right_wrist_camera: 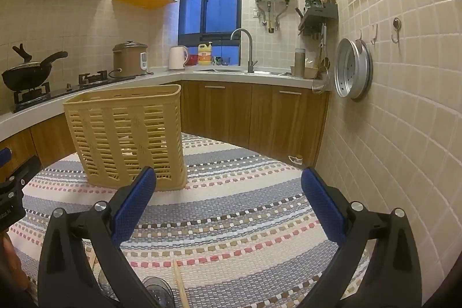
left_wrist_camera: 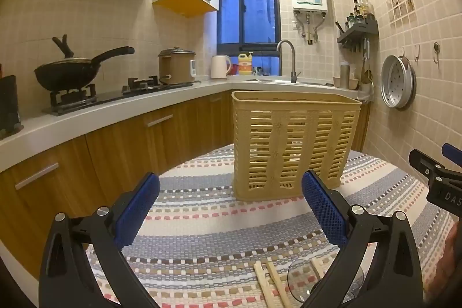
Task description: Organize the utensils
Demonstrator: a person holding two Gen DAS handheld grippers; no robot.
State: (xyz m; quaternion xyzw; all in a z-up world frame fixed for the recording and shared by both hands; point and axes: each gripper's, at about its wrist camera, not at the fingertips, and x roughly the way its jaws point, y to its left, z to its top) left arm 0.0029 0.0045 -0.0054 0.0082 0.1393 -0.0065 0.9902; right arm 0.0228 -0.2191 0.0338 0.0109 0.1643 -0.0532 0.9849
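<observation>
A tan slatted utensil basket stands upright on the striped woven cloth, with some items dimly visible inside. My left gripper hovers open in front of it, nothing between its blue pads. Wooden chopsticks and a clear glass piece lie on the cloth just below it. My right gripper is open and empty too, right of the basket; a chopstick and a clear glass piece lie under it. The right gripper's side also shows at the left wrist view's right edge.
The cloth-covered table ends near wooden cabinets on the left and a tiled wall on the right. A counter behind holds a wok, a rice cooker, a kettle and a sink. A metal steamer tray hangs on the wall.
</observation>
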